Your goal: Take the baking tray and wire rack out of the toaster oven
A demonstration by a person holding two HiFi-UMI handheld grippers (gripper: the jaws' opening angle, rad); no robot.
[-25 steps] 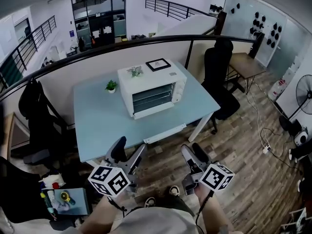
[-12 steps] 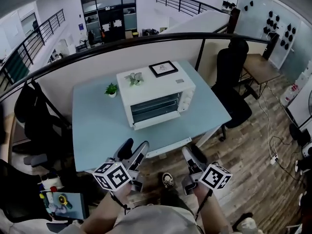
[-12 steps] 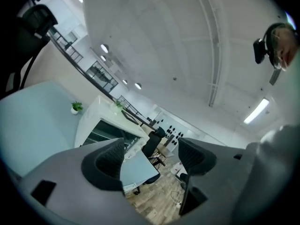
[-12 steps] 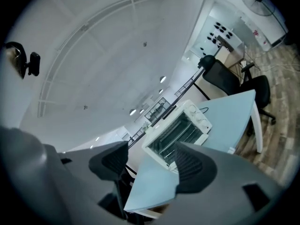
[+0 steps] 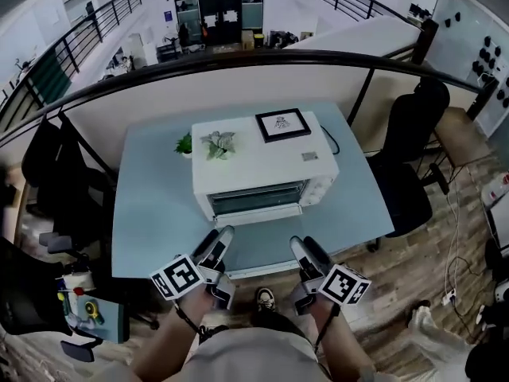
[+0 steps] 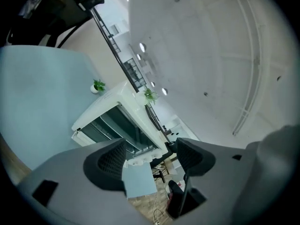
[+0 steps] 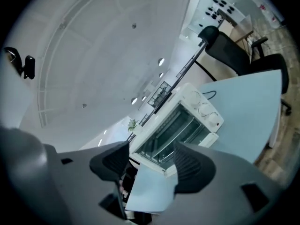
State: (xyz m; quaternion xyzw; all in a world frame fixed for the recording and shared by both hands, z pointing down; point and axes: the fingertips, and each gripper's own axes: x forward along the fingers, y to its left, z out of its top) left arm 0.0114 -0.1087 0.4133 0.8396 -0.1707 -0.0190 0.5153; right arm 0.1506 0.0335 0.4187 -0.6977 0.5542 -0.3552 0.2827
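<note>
A white toaster oven (image 5: 262,165) stands on the light blue table (image 5: 151,213), its glass door (image 5: 256,199) closed and facing me. Through the glass, the right gripper view shows thin rack bars (image 7: 174,128); I cannot make out the baking tray. My left gripper (image 5: 219,239) and right gripper (image 5: 306,247) hover side by side over the table's near edge, short of the door. Both are open; their jaws have just been closing a little, with nothing between them. The left gripper (image 6: 150,156) and right gripper (image 7: 151,163) point at the oven (image 6: 117,121).
On the oven's top lie a framed picture (image 5: 282,124) and a small plant (image 5: 219,143). Another potted plant (image 5: 184,143) sits on the table behind the oven. Black office chairs stand to the right (image 5: 409,157) and left (image 5: 56,173). A railing runs behind the table.
The view has come closer to the table, and the oven now sits nearer and more square-on. Both grippers have moved forward from over the floor to the table's near edge.
</note>
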